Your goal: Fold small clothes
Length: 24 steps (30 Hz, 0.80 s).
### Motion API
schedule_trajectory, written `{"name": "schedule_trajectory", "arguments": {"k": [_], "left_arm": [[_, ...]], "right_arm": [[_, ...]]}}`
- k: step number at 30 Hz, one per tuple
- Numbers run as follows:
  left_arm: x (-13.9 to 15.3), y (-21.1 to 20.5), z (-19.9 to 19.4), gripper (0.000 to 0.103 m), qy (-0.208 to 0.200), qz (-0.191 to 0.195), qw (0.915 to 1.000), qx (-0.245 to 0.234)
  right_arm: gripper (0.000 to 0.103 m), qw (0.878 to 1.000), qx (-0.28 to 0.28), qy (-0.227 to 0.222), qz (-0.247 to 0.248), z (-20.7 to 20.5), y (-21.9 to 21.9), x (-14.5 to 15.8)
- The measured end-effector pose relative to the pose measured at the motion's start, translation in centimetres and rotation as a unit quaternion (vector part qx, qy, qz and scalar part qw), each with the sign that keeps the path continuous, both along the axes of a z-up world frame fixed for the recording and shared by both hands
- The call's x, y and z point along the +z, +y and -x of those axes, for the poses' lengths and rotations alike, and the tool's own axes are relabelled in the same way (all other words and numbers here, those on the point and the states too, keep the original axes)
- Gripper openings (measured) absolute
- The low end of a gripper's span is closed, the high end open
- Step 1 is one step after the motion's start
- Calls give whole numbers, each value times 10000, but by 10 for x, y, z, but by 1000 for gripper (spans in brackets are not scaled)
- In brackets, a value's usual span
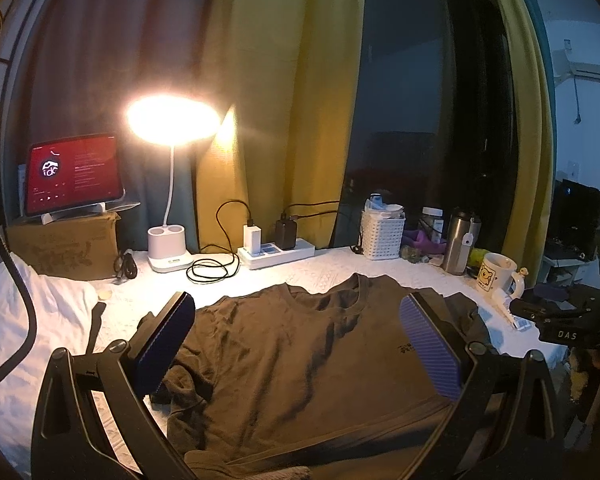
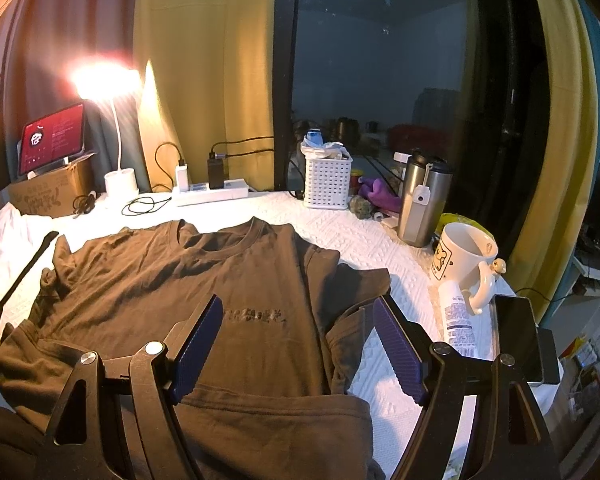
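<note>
A dark brown T-shirt (image 1: 300,352) lies spread front-up on the white table cover (image 1: 332,272), neckline away from me. It also shows in the right wrist view (image 2: 204,284), with its right sleeve (image 2: 360,280) lying out to the side. My left gripper (image 1: 298,320) is open and empty, hovering over the shirt's lower middle. My right gripper (image 2: 298,316) is open and empty above the shirt's right side near the sleeve. The right gripper's body also shows at the right edge of the left wrist view (image 1: 560,320).
A lit desk lamp (image 1: 172,200), tablet (image 1: 74,176) on a cardboard box, power strip (image 1: 276,252) with cables, white basket (image 2: 327,182), steel flask (image 2: 422,200), mug (image 2: 466,260), tube (image 2: 456,316) and phone (image 2: 520,336) line the back and right. White cloth (image 1: 32,320) lies left.
</note>
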<state>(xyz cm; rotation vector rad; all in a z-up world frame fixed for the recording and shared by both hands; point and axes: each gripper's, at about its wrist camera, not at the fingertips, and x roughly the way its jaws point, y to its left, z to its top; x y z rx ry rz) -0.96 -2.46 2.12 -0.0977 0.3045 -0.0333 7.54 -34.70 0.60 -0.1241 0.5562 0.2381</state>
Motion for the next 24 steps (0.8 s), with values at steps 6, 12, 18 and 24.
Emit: {"name": "schedule_trajectory", "arguments": {"k": [6,12,18,24], "left_arm": [[-1,2,-1,101,57,65,10000,-29],[-1,1,-1,101,52,54,10000,-17],[-1,1,-2,101,49,54,10000,-7],[-1,1,-4,101,52,50,10000,-6]], "right_arm": [[79,10000,8,16,19,0,1,-2],[79,10000,24,14,26,0,2,-2],[79,10000,20,24,32,0,3,-2],[79,10000,26,34,37,-2,4,-3]]}}
